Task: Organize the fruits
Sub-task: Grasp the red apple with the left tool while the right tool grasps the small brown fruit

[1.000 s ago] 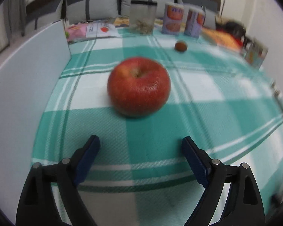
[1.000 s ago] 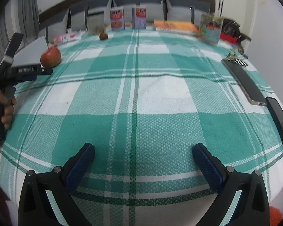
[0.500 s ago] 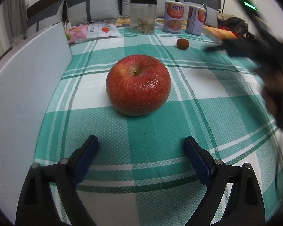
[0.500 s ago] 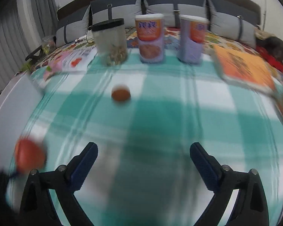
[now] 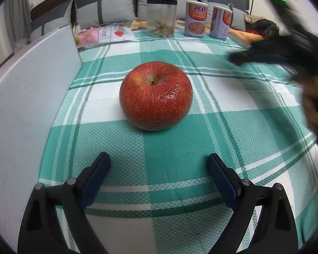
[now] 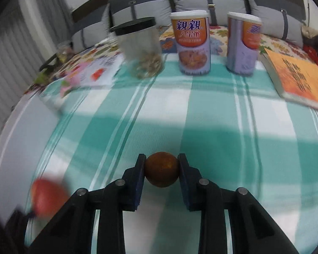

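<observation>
A big red apple (image 5: 155, 95) rests on the green-and-white checked cloth (image 5: 233, 110), a short way beyond my left gripper (image 5: 159, 165), which stands open and empty. In the right wrist view my right gripper (image 6: 161, 165) is shut on a small brown round fruit (image 6: 161, 169), both pads pressed against its sides just over the cloth (image 6: 222, 127). The apple (image 6: 46, 196) shows blurred at the lower left of that view. From the left wrist camera, the right gripper's body (image 5: 286, 48) and the hand holding it appear blurred at the right edge; the small fruit is hidden there.
A white board (image 5: 27, 97) stands along the left. At the back are a clear jar with a black lid (image 6: 141, 50), two purple-and-orange cans (image 6: 193, 42), an orange book (image 6: 294, 78), printed packets (image 5: 112, 33) and grey cushions (image 5: 103, 8).
My right gripper swept left and forward across the cloth to the small brown fruit and shut on it. The left gripper and the apple stayed put.
</observation>
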Motion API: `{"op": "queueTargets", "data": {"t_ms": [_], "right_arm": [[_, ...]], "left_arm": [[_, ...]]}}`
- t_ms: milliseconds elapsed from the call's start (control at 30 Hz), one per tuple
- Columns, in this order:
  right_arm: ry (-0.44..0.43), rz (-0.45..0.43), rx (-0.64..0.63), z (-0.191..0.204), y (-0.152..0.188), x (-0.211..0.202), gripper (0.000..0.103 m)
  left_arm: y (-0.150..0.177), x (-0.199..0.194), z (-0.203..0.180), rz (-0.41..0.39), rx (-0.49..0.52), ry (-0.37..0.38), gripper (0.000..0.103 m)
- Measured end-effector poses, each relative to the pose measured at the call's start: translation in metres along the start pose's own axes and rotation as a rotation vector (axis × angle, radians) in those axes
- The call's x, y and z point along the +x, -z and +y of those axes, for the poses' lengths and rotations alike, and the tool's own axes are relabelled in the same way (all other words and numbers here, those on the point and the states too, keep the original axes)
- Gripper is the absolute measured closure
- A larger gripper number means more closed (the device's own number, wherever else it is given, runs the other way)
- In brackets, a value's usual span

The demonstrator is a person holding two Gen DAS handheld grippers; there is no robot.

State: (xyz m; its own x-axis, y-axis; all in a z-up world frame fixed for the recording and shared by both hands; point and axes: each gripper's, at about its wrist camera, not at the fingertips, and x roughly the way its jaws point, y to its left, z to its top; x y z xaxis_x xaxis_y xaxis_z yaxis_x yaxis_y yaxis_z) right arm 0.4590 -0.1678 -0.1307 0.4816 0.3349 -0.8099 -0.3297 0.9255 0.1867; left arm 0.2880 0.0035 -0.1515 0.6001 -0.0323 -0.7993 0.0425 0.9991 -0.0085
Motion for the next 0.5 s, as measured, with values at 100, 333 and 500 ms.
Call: {"op": "queueTargets", "data": {"t_ms": [100,333,500], "right_arm": [[0.008,0.039,-0.075,0.005,0.052,-0.044,0.073],[0.089,0.048,-0.147,0.007,0.154,-0.083,0.062],[0.081,-0.053,-0.026,-0.003,0.179,-0.107,0.019]], "left_arm": [[0.0,0.0,0.0,0.0,0.001,-0.001,0.009],[0.0,0.0,0.0,-0.001,0.0,0.001,0.009],[0.0,0.0,0.0,-0.001,0.0,0.001,0.009]]}}
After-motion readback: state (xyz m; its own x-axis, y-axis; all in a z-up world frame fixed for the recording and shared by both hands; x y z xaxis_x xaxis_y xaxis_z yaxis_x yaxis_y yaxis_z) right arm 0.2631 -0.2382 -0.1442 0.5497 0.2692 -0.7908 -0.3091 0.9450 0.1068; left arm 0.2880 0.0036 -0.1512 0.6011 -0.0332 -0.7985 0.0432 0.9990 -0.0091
